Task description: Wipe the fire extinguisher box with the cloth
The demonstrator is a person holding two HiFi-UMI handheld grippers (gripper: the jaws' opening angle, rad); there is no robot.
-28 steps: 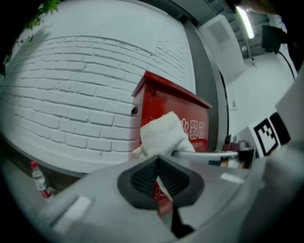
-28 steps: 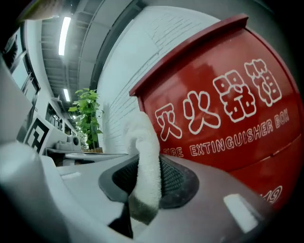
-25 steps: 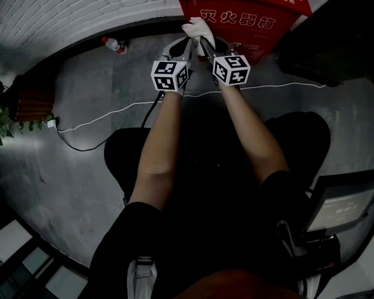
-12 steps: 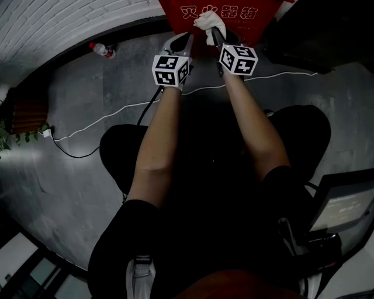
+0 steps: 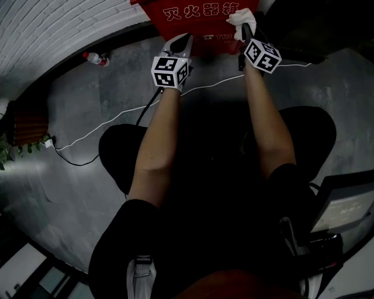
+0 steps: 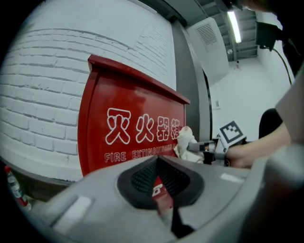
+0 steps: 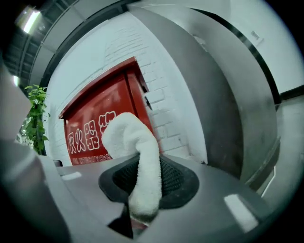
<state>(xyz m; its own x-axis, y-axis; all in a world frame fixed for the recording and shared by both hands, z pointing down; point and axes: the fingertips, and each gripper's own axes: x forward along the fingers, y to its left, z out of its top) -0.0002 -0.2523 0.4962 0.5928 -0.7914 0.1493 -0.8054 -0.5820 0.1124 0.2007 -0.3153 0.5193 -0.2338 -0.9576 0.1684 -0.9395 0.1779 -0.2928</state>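
Right gripper [image 5: 246, 35] — jaws clamped on white terry cloth [image 5: 239, 16], which touches the right end of the red metal fire extinguisher box [image 5: 187, 14] (white lettering on front). Left gripper [image 5: 179, 42] — jaws together, empty, near box front.

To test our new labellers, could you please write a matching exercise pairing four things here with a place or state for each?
1 cloth
2 fire extinguisher box
3 bottle
4 cable

A snaking across the grey floor
B red, against the brick wall
C clamped in the right tongs
D small, red-capped, on the floor

Pairs: 1-C, 2-B, 3-D, 4-A.
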